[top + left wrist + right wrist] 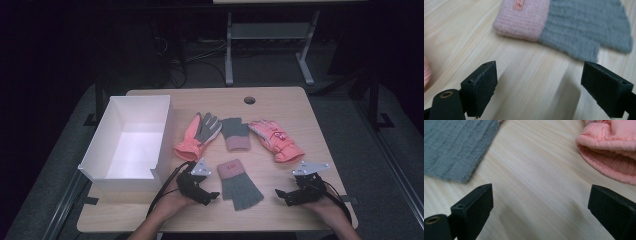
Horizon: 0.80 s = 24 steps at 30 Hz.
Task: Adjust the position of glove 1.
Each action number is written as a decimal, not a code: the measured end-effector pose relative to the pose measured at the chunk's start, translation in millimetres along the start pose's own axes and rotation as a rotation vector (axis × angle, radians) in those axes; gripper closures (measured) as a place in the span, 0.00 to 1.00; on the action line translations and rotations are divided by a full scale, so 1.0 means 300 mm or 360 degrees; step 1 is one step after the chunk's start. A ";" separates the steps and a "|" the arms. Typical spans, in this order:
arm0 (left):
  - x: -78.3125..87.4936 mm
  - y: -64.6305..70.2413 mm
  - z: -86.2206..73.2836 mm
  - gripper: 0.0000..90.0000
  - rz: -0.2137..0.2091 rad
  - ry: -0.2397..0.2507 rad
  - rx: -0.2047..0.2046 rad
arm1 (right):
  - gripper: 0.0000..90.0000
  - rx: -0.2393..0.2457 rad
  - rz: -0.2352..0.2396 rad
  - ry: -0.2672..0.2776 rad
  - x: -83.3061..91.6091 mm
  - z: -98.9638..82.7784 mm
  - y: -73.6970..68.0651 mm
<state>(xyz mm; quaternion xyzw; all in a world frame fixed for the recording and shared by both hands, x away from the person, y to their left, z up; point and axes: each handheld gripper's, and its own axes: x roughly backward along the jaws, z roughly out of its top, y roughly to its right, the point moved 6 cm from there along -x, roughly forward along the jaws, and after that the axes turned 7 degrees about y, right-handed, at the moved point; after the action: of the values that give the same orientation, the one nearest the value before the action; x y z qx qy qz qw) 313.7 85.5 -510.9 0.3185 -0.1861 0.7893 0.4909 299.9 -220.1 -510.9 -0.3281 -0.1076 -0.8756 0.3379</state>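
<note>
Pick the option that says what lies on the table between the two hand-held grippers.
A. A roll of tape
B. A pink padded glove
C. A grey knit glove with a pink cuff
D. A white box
C: in the high view the grey knit glove with a pink cuff lies flat between the left hand-held gripper and the right hand-held gripper, both open and holding nothing.
</note>
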 end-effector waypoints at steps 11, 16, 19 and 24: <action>0.033 -0.009 0.011 0.15 -0.0017 0.0043 0.0060 | 0.18 -0.0045 0.0086 0.0042 0.025 0.022 -0.027; 0.043 -0.003 0.016 0.15 -0.0038 0.0038 0.0053 | 0.40 -0.0023 0.0120 0.0091 0.033 0.046 -0.069; 0.049 -0.003 0.019 0.15 -0.0029 0.0047 0.0049 | 0.55 -0.0006 0.0163 0.0131 0.040 0.066 -0.095; 0.060 -0.013 0.023 0.16 -0.0021 0.0049 0.0068 | 0.83 0.0015 0.0226 0.0146 0.031 0.089 -0.129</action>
<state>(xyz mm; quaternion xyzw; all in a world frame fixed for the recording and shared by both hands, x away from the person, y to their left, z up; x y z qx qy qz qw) 313.7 95.0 -493.6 0.3179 -0.1595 0.7947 0.4920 282.5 -185.1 -483.3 -0.2928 -0.0725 -0.8630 0.4052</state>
